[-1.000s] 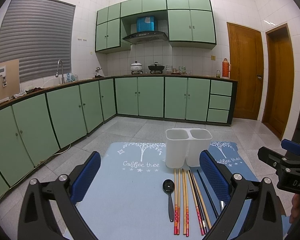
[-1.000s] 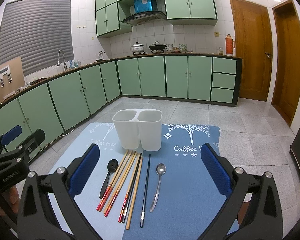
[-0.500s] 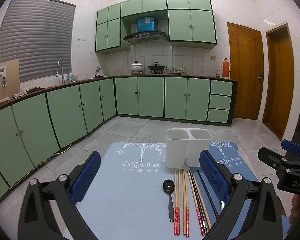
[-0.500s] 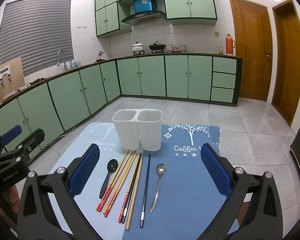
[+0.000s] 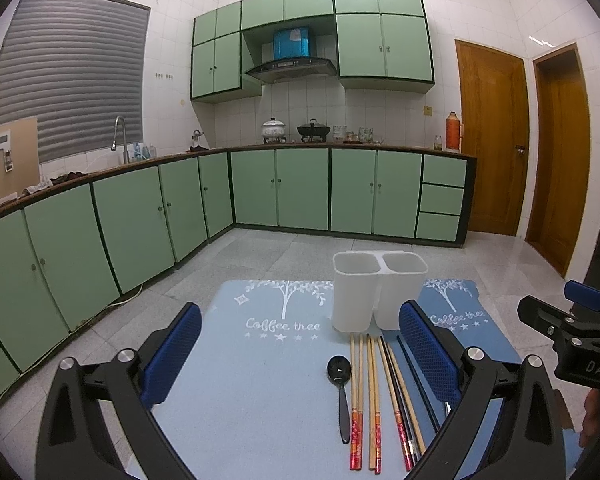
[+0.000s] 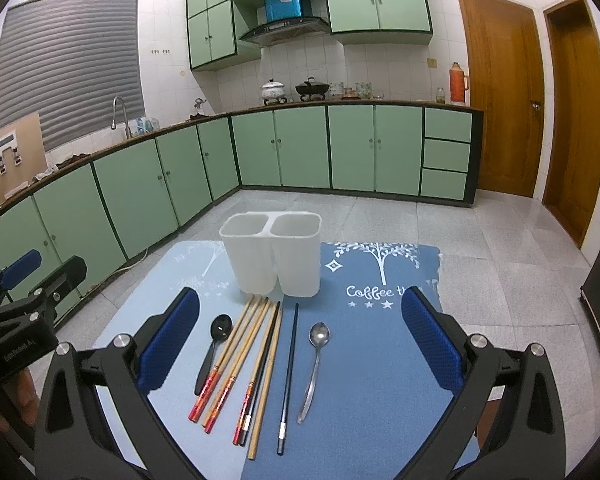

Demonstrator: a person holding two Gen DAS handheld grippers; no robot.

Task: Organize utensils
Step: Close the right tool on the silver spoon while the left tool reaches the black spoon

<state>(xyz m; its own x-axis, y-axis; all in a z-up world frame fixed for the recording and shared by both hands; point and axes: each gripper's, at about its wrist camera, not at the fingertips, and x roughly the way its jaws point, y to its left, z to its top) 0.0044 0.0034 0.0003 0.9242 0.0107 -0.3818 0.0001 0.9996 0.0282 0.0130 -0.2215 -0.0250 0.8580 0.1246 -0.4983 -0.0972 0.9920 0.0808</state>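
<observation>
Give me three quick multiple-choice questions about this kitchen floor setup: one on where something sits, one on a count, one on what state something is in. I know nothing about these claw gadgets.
1. Where does the black spoon lie among the utensils on the mat, seen from the right wrist camera?
A. At the left end of the row
B. Inside the holder
C. Right of the metal spoon

2. How many compartments does the white holder have?
A. One
B. Two
C. Four

3. What state is the right claw in?
A. Shut on a chopstick
B. Open, holding nothing
C. Shut on the holder

Answers:
1. A: it lies left of the chopsticks, with the metal spoon at the far right.
2. B: two openings sit side by side at its rim.
3. B: its blue pads stand wide apart with nothing between them.
</observation>
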